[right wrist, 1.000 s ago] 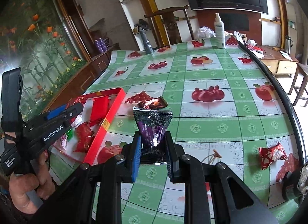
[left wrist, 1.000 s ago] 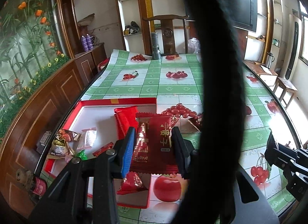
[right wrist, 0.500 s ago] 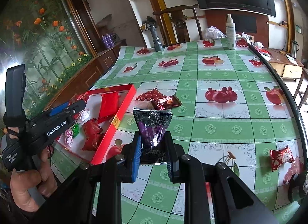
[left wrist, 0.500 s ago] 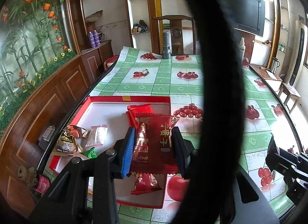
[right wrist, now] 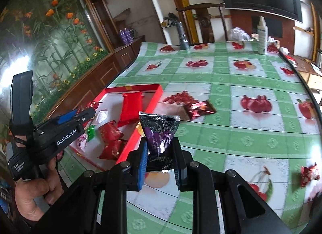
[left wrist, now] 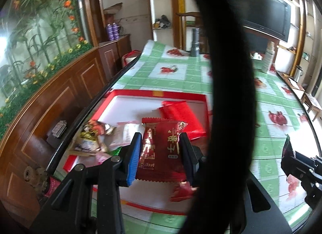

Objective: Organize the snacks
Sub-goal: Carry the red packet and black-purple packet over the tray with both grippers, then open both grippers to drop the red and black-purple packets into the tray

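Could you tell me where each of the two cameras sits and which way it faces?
Left wrist: on the left gripper, looking down its fingers at a dark red packet above the red tray; a black strap crosses the view.
Right wrist: on the right gripper, which pinches a purple packet; the left hand shows.
Shared: the tray, the tablecloth.

From my right wrist view, bare tablecloth (right wrist: 231, 133) fills the centre and right, broken only by a foil packet (right wrist: 198, 108) mid-frame and a red wrapper (right wrist: 309, 173) at lower right. The red tray (right wrist: 149, 105) at left is crowded with packets.
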`<state>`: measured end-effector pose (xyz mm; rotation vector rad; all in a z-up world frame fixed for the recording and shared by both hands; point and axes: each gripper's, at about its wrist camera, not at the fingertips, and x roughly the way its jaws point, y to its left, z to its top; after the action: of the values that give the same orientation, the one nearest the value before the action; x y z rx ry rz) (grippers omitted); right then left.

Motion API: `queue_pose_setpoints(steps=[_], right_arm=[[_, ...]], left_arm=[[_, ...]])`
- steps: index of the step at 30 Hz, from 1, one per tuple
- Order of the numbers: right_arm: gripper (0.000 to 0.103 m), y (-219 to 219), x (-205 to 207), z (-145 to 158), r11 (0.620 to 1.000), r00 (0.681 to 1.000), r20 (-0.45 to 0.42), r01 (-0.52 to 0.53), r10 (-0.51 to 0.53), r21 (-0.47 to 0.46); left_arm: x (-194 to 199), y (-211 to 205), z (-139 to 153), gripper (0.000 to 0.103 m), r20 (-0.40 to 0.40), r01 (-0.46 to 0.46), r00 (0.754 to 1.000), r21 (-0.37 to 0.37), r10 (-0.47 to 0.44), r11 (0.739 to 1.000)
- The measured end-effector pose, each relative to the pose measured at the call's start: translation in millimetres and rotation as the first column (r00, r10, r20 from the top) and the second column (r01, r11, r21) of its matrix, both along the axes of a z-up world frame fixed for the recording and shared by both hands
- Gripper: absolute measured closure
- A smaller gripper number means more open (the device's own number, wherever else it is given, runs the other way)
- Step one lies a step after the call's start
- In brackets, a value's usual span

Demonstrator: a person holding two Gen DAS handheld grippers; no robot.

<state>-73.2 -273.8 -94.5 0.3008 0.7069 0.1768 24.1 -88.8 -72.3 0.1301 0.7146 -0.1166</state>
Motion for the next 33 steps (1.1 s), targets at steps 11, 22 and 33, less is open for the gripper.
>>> queue_pose_setpoints(steps=[11,22,33], right_arm=[[0.081,49.8,53.3,-11.4,0.991,0.992,-0.035,-0.123,0.125,0.048],[0.081,81.6,99.4,-37.1,0.984,0.980,-0.100,-0.165,0.172,0.074],[0.078,98.4,110.7,-39.0,0.977,0.972,-0.112,-0.203,0.209,0.060]], left_arm=[[18.5,47.9,-29.3,0.063,-0.086,-0.097,0.992,-0.010,0.095,0.995],[34.0,52.8,-49.0,0.063,-0.133,-0.093,0.987,-0.015,0.091,0.996],[44.4,64.6,-53.9,0.054,-0.146,-0.133,0.981,-0.030,0.127,0.991]])
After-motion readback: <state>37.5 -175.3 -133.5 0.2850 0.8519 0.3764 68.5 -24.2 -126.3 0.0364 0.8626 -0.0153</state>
